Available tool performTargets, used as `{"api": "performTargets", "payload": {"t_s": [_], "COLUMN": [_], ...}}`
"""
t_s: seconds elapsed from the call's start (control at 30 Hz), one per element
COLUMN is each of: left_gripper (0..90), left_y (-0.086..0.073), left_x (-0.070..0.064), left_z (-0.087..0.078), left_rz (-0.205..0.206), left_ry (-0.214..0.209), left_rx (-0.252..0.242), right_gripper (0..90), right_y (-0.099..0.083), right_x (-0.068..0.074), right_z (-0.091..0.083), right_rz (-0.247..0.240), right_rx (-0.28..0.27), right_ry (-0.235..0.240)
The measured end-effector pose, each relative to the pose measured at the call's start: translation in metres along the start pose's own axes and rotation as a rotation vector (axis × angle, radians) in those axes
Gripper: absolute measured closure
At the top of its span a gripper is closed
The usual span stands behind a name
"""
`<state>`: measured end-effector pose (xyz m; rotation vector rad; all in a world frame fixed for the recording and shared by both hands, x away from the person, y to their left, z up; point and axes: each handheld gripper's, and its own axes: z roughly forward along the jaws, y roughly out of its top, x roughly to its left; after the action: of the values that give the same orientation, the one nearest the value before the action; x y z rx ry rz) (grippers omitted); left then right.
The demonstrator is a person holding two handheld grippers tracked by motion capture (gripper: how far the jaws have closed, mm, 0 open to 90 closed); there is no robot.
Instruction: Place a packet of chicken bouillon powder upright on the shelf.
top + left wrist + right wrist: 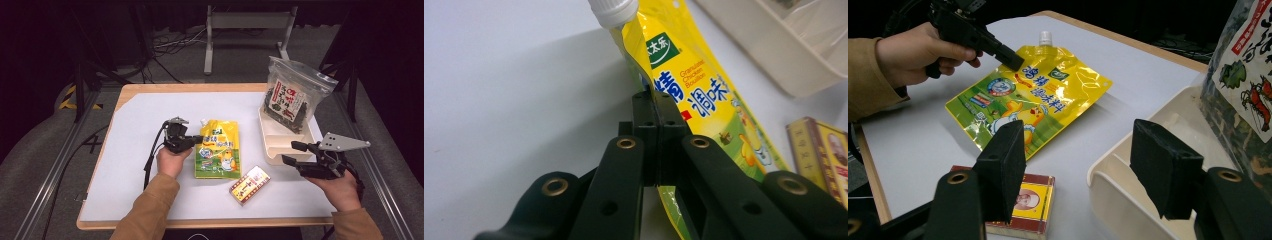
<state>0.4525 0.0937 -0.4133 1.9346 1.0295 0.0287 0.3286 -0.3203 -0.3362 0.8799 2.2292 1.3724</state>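
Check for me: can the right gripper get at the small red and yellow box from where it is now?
Probably yes. The right gripper hovers open beside the tray, and the box lies flat just left of it with bare table between them. The left gripper is busy pinching the yellow pouch, clear of that path.

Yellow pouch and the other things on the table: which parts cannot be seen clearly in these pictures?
- Yellow pouch: left gripper view, lower part hidden behind the left claw clamped on its edge.
- Small box: right gripper view, partly covered by the right claw; print too small.
- Tray: high view, far end hidden by the seaweed bag.
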Motion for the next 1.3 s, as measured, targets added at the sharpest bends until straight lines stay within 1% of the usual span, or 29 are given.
{"api": "performTargets", "payload": {"t_s": [0.07,0.1,0.13,0.17,0.23,0.27,0.3,0.33,0.43,0.57,0.63,0.67,0.7,0.83,0.9,0.97,1.0,1.07,1.1,1.13,1.23,1.27,1.3], "left_gripper": [90.0,90.0,90.0,90.0,90.0,90.0,90.0,90.0,90.0,90.0,90.0,90.0,90.0,90.0,90.0,90.0,90.0,90.0,90.0,90.0,90.0,90.0,90.0], "left_y": [0.000,0.001,0.001,0.002,0.002,0.002,0.002,0.002,0.003,0.005,0.005,0.005,0.005,0.005,0.007,0.007,0.008,0.008,0.008,0.009,0.009,0.009,0.009], "left_x": [-0.002,-0.004,-0.004,-0.005,-0.008,-0.008,-0.010,-0.013,-0.022,-0.033,-0.037,-0.038,-0.041,-0.049,-0.054,-0.059,-0.061,-0.066,-0.066,-0.067,-0.070,-0.070,-0.070], "left_z": [-0.003,-0.010,-0.010,-0.013,-0.021,-0.021,-0.024,-0.028,-0.037,-0.048,-0.051,-0.053,-0.054,-0.060,-0.064,-0.068,-0.070,-0.075,-0.075,-0.077,-0.084,-0.086,-0.088], "left_rz": [0.003,0.021,0.021,0.024,0.050,0.050,0.056,0.076,0.116,0.178,0.191,0.207,0.207,0.250,0.281,0.299,0.315,0.325,0.325,0.344,0.351,0.350,0.361], "left_ry": [-0.006,-0.011,-0.011,-0.022,-0.043,-0.043,-0.050,-0.059,-0.084,-0.102,-0.114,-0.120,-0.126,-0.140,-0.143,-0.152,-0.149,-0.159,-0.159,-0.158,-0.160,-0.164,-0.165], "left_rx": [-0.007,-0.026,-0.026,-0.037,-0.067,-0.067,-0.077,-0.093,-0.137,-0.171,-0.181,-0.189,-0.192,-0.206,-0.210,-0.217,-0.219,-0.226,-0.226,-0.235,-0.249,-0.252,-0.260], "right_gripper": [39.0,39.1,39.1,39.1,39.2,39.2,39.3,39.3,39.3,39.3,39.3,39.3,39.3,39.3,39.3,39.3,39.3,39.3,39.3,39.3,39.2,39.1,39.1], "right_y": [0.000,0.001,0.001,0.001,0.002,0.002,0.002,0.002,0.003,0.004,0.004,0.004,0.004,0.005,0.006,0.006,0.006,0.006,0.007,0.007,0.009,0.011,0.011], "right_x": [0.000,0.000,0.000,0.001,0.001,0.001,0.002,0.003,0.004,0.006,0.007,0.007,0.008,0.010,0.011,0.012,0.012,0.014,0.015,0.015,0.018,0.020,0.020], "right_z": [0.000,0.000,0.000,0.000,0.001,0.001,0.001,0.001,0.000,0.001,0.002,0.002,0.002,0.002,0.003,0.004,0.005,0.007,0.009,0.009,0.015,0.019,0.019], "right_rz": [0.001,-0.002,-0.002,-0.002,-0.007,-0.007,-0.006,-0.007,-0.009,-0.012,-0.012,-0.013,-0.015,-0.021,-0.025,-0.023,-0.030,-0.032,-0.032,-0.032,-0.037,-0.037,-0.037], "right_rx": [-0.001,-0.001,-0.001,-0.002,-0.003,-0.003,-0.003,-0.003,-0.004,-0.005,-0.004,-0.004,-0.002,-0.003,-0.004,-0.002,0.002,0.010,0.011,0.011,0.013,0.012,0.012], "right_ry": [0.001,0.000,0.000,0.002,0.005,0.005,0.005,0.006,0.007,0.009,0.010,0.011,0.009,0.014,0.015,0.018,0.016,0.021,0.025,0.025,0.039,0.050,0.050]}}
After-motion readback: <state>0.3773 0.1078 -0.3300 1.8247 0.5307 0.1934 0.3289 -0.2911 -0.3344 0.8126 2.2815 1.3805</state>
